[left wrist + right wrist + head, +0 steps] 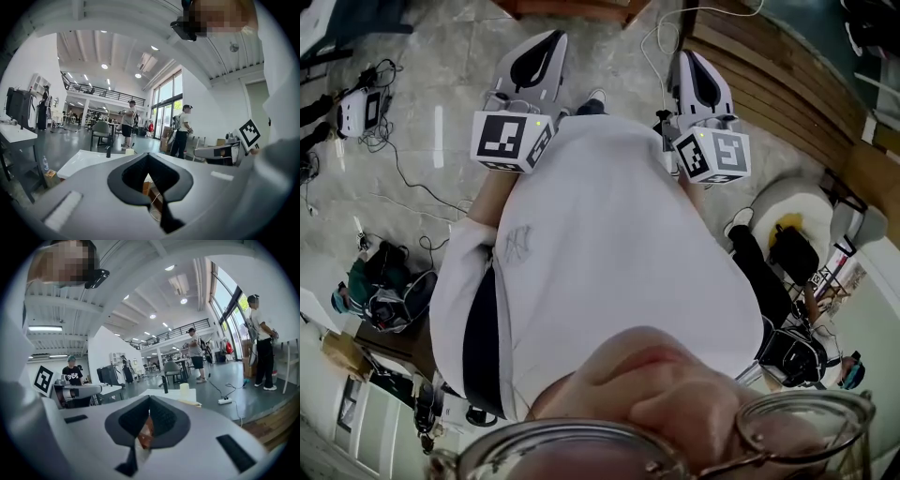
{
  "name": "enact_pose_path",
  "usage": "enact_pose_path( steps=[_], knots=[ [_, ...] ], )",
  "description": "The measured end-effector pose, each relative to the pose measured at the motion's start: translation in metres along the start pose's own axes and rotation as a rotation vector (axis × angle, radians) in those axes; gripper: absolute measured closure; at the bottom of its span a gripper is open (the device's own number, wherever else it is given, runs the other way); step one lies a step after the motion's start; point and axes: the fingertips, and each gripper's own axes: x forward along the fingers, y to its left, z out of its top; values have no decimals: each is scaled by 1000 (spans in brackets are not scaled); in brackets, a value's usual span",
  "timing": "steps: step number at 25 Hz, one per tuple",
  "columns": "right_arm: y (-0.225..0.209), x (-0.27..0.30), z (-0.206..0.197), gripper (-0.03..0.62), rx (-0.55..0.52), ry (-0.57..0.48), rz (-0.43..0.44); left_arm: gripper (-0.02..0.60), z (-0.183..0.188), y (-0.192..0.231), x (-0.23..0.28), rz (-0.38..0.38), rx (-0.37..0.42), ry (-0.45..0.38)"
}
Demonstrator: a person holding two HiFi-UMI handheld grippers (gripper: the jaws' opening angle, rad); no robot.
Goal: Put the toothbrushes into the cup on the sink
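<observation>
Below our head, our white shirt fills the view. Far ahead stands the white sink. We hold the left gripper and the right gripper out, both clenched on nothing. On the sink, beside the black tap, sits the small cup.

Looked steeply down from the head, past a white cotton shirt, onto the left grey plastic gripper and the right grey plastic gripper, both near. Rode on each gripper, faced almost level across a big hall, with own jaws very close below. Shared a white flat sink top with a black upright tap.
</observation>
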Motion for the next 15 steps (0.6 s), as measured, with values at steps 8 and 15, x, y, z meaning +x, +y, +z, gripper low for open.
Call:
enact_pose_path(
  steps=[8,15],
  knots=[
    [-29,7,1,585,4,3,12,577,6,-12,25,4,19,-12],
    [-38,13,-1,585,25,4,5,577,10,-13,40,-20,34,-10]
  ],
)
